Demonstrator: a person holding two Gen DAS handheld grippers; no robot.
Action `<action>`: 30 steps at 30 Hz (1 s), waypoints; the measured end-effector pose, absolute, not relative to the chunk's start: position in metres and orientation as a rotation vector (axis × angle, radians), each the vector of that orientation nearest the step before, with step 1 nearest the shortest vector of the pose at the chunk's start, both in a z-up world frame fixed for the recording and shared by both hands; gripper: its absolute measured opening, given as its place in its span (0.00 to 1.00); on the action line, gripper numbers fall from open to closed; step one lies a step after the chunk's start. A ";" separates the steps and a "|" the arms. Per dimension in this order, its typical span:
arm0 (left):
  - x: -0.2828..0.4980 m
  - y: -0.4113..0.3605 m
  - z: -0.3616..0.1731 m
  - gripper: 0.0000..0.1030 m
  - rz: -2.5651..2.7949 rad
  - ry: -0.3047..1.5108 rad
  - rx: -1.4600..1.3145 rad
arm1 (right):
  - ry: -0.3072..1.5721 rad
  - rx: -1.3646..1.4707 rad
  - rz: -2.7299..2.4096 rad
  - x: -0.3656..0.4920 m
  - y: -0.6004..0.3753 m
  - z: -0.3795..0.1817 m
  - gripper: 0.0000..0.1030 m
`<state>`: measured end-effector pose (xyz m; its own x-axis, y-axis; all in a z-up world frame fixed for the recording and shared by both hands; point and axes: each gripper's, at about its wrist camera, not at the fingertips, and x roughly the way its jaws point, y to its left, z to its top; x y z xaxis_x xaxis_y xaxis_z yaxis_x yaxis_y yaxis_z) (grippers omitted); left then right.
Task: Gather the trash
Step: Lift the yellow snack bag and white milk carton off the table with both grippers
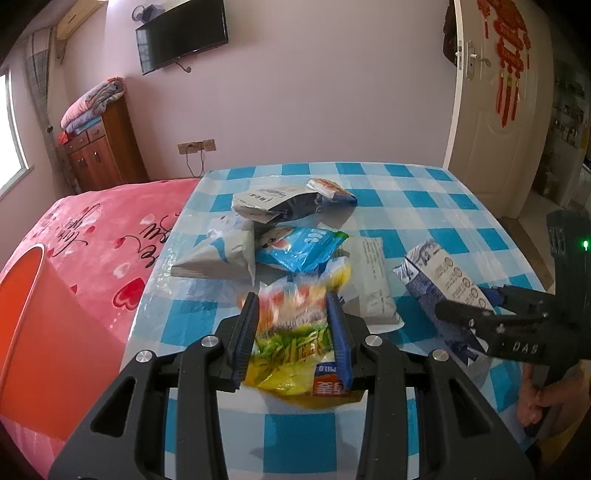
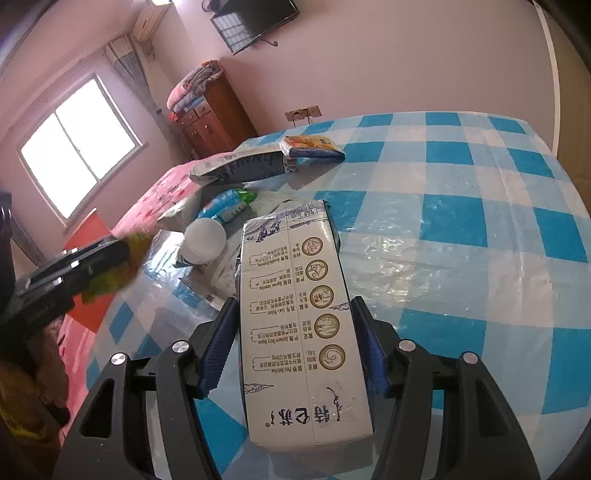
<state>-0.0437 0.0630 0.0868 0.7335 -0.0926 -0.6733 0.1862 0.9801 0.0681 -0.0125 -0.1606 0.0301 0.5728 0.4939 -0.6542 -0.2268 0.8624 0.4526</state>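
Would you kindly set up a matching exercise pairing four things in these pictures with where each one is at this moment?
Things:
1. yellow snack packet
2. milk carton
3. blue wrapper
4. television

Places:
A. on the wall
B. between the right gripper's fingers
C. lying on the checked tablecloth among other wrappers
D. between the left gripper's fingers

Pairs: 1-D, 2-B, 3-C, 4-A

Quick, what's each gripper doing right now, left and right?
Left gripper: shut on the yellow snack wrapper.
Right gripper: shut on the milk carton.
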 end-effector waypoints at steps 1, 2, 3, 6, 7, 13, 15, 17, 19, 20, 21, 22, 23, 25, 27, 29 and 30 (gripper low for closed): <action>-0.045 0.064 0.087 0.33 -0.156 0.731 0.132 | 0.862 0.340 0.431 -0.013 -0.160 0.031 0.60; -0.046 0.065 0.087 0.33 -0.161 0.729 0.126 | 0.859 0.340 0.428 -0.014 -0.159 0.033 0.60; -0.048 0.066 0.086 0.33 -0.169 0.732 0.120 | 0.859 0.340 0.425 -0.014 -0.158 0.033 0.60; -0.049 0.071 0.079 0.33 -0.170 0.749 0.119 | 0.864 0.332 0.403 -0.015 -0.156 0.033 0.60; -0.050 0.073 0.077 0.33 -0.172 0.753 0.111 | 0.865 0.331 0.399 -0.015 -0.156 0.033 0.60; -0.062 0.068 0.056 0.60 -0.249 0.795 0.173 | 0.857 0.319 0.373 -0.022 -0.155 0.037 0.60; -0.064 0.064 0.047 0.60 -0.256 0.812 0.205 | 0.854 0.310 0.367 -0.024 -0.155 0.039 0.60; -0.062 0.064 0.040 0.60 -0.257 0.833 0.201 | 0.849 0.303 0.362 -0.026 -0.154 0.041 0.60; -0.060 0.066 0.033 0.60 -0.258 0.855 0.181 | 0.843 0.298 0.360 -0.029 -0.153 0.044 0.60; -0.060 0.067 0.030 0.60 -0.261 0.860 0.170 | 0.842 0.294 0.359 -0.030 -0.152 0.045 0.60; -0.059 0.067 0.028 0.60 -0.267 0.865 0.158 | 0.842 0.288 0.357 -0.031 -0.152 0.046 0.60; -0.059 0.067 0.026 0.60 -0.269 0.870 0.146 | 0.842 0.284 0.356 -0.032 -0.151 0.046 0.60; -0.059 0.068 0.024 0.60 -0.267 0.870 0.139 | 0.844 0.282 0.356 -0.032 -0.150 0.046 0.60; -0.059 0.069 0.022 0.58 -0.269 0.872 0.118 | 0.846 0.273 0.355 -0.032 -0.147 0.047 0.60; -0.060 0.070 0.020 0.56 -0.259 0.868 0.104 | 0.847 0.267 0.355 -0.034 -0.145 0.048 0.60; -0.061 0.069 0.020 0.53 -0.255 0.860 0.103 | 0.847 0.258 0.355 -0.035 -0.142 0.049 0.60; -0.061 0.070 0.020 0.50 -0.252 0.856 0.097 | 0.846 0.252 0.356 -0.036 -0.140 0.050 0.60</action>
<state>-0.0608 0.0699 0.0202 0.6278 -0.1804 -0.7572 0.2580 0.9660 -0.0163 -0.0361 -0.1396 0.0502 0.6097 0.4032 -0.6824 -0.2056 0.9119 0.3551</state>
